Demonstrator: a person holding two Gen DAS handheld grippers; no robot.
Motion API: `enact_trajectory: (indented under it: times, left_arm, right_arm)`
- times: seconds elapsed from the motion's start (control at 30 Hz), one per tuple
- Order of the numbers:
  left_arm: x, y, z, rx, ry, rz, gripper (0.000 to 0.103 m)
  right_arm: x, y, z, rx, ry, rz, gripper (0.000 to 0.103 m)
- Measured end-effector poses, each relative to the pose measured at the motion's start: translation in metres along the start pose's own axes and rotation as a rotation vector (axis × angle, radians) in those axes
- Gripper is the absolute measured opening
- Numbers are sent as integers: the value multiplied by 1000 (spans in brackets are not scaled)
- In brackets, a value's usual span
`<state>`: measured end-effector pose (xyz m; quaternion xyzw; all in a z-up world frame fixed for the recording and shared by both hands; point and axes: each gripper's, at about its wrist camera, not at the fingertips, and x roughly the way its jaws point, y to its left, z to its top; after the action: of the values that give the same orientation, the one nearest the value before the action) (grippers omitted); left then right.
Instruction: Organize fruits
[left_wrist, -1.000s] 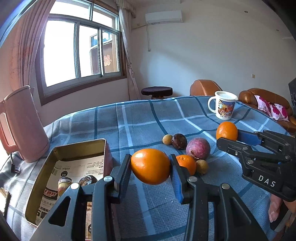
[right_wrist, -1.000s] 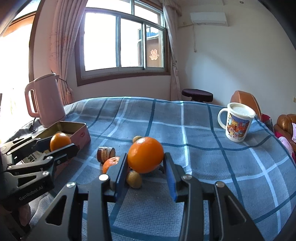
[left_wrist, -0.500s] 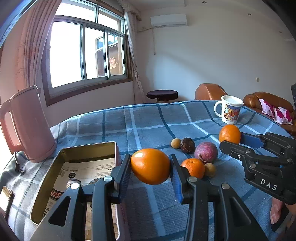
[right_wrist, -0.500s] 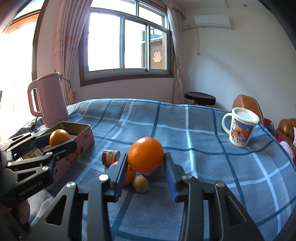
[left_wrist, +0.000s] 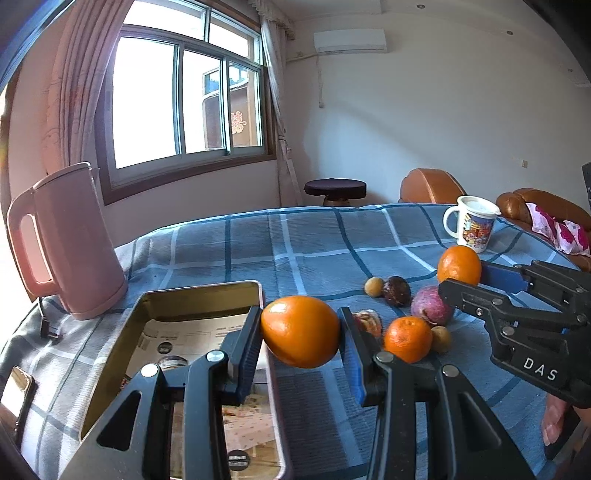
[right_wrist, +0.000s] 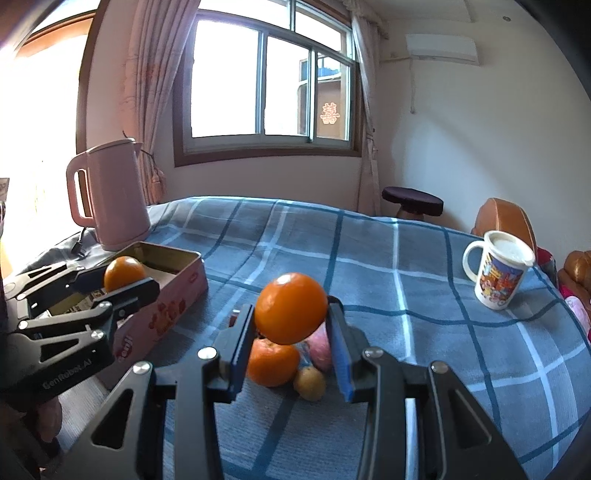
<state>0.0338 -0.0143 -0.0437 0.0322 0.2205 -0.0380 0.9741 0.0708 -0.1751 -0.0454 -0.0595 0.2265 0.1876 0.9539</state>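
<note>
Gripping one orange (left_wrist: 301, 331) apiece, the left gripper (left_wrist: 301, 334) and right gripper (right_wrist: 291, 314) both pinch their fruit (right_wrist: 291, 307) above the checked cloth (left_wrist: 295, 243). Three oranges in all: the third orange (left_wrist: 407, 338) lies on the cloth among two small yellow fruits (left_wrist: 373, 286), one dark fruit (left_wrist: 397, 290) and one purple fruit (left_wrist: 428, 306). One open tin (left_wrist: 184, 295) sits left, near one pink kettle (left_wrist: 70, 240); one mug (left_wrist: 472, 228) stands far right.

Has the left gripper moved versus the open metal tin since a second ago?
Yes. The left gripper, clamping its orange, moved closer to the open metal tin.
</note>
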Motion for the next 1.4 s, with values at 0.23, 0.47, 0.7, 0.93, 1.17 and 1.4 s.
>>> enact_trajectory:
  times: [0.23,0.47,0.7,0.93,1.17,1.4]
  left_arm:
    - [-1,17,1,-23,3,28,42]
    - [1,33,0,-46,15,53,42]
    - [0,49,-1,-64,27,82,42]
    - [4,66,-6,-83,53,109,42]
    - [6,83,-9,-104,77,136,42]
    - [7,99,-10,-123,92,159,42]
  right_arm:
    - [9,15,8,-29,4,26,42]
    - [14,27,15,-53,4,47,42]
    - [23,46,23,-86,10,76,42]
    - [32,62,25,-102,21,103,42]
    - [38,75,28,-115,31,125,42]
    - [44,89,30,-136,43,146,42]
